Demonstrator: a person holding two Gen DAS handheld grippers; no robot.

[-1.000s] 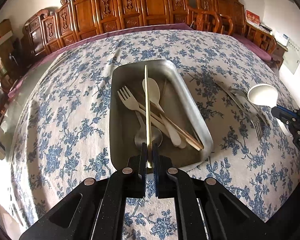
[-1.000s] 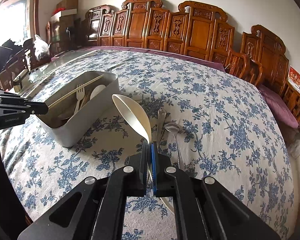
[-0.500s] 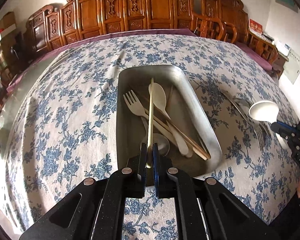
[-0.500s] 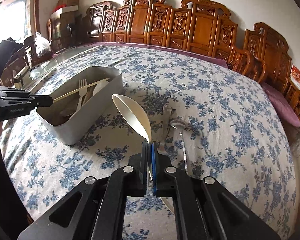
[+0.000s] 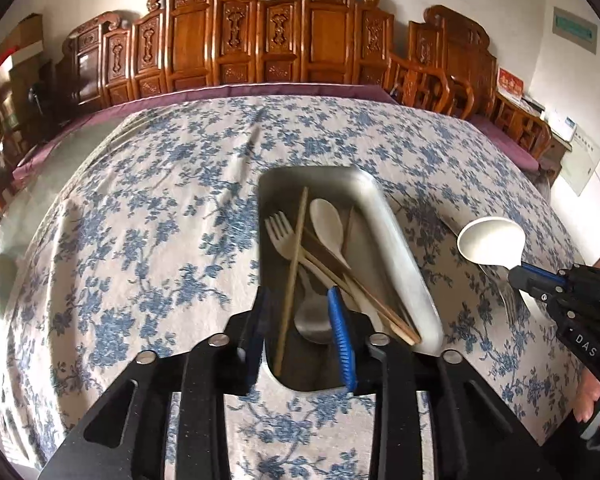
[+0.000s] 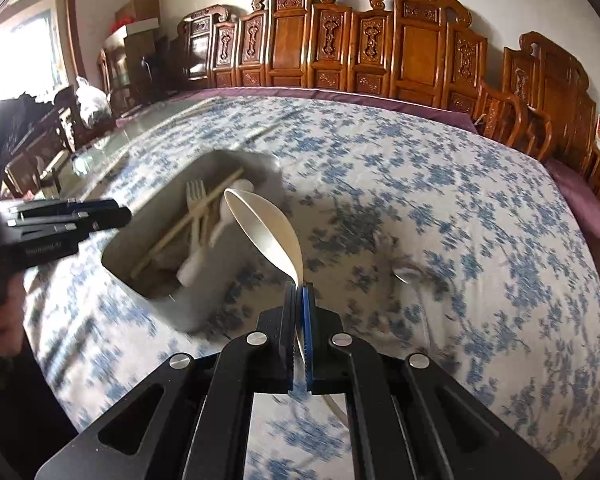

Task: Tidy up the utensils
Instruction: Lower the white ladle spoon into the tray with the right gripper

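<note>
- Now, white ladle: deep oval bowl, glossy, pinched at the neck by the right gripper, jaws tight on the thin handle; raised above the cloth, bowl tipped toward the tray.
- Seen from the left camera as well: ladle held off the tray's right side, apart from its rim.
- Left gripper spread wide over the near end of the tray, gripping nothing; blue pad on one finger.
- Between those fingers, loose in the tray: a pale chopstick, lying lengthwise, slightly slanted.
- Also in the tray: cream fork, cream spoon, metal spoon, more chopsticks crossing diagonally, all overlapping.
- On the cloth to the right of the tray: a metal fork, partly hidden behind the right gripper.
- From the right camera, blurred metal spoon on the cloth beyond the fingers.
- Round the table: carved wooden chairs in a row against the wall.
</note>
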